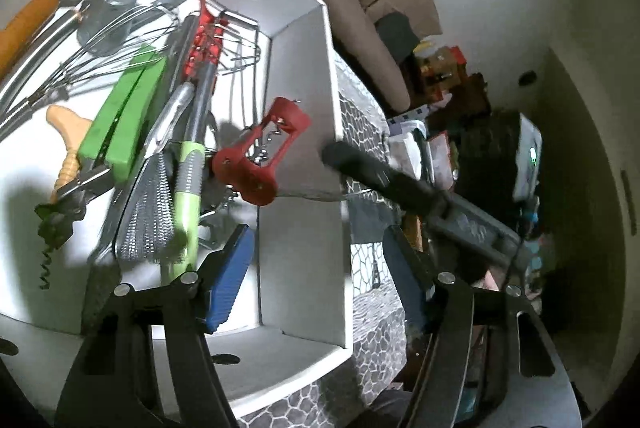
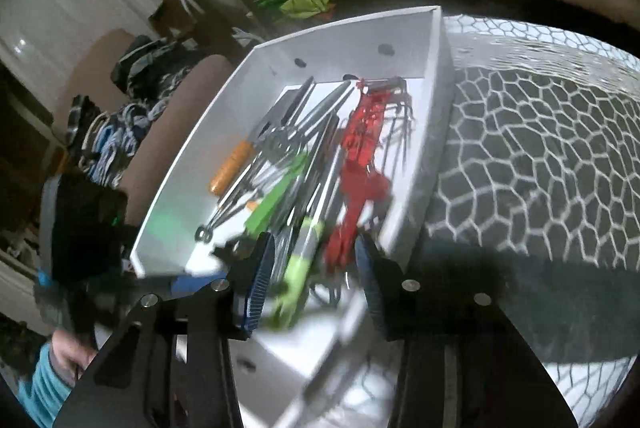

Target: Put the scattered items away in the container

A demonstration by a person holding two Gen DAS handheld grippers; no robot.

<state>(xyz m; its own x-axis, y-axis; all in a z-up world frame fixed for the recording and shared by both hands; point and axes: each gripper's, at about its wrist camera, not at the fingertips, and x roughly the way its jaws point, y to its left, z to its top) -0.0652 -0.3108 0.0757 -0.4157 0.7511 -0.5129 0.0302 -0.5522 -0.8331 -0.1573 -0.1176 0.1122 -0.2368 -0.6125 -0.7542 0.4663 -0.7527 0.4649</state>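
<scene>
Both tongs are open and hold nothing. I see my left tongs [image 1: 316, 288] over the near corner of the white box [image 1: 304, 75], one blue pad inside it and the other out over the gray patterned cover [image 1: 372, 312]. Inside the box lie a red corkscrew [image 1: 260, 155], a green-handled grater [image 1: 176, 195], a green clip tool [image 1: 124, 119], a wire whisk [image 1: 116, 39], an orange-handled tool [image 1: 24, 23] and a black corkscrew [image 1: 56, 224], all piled close together. My right tongs [image 2: 316, 284] hang over the near end of the same box [image 2: 436, 115], with the red corkscrew [image 2: 360, 187] and a green handle [image 2: 300, 268] blurry between the pads. The box sits on the cover, near its left edge.
</scene>
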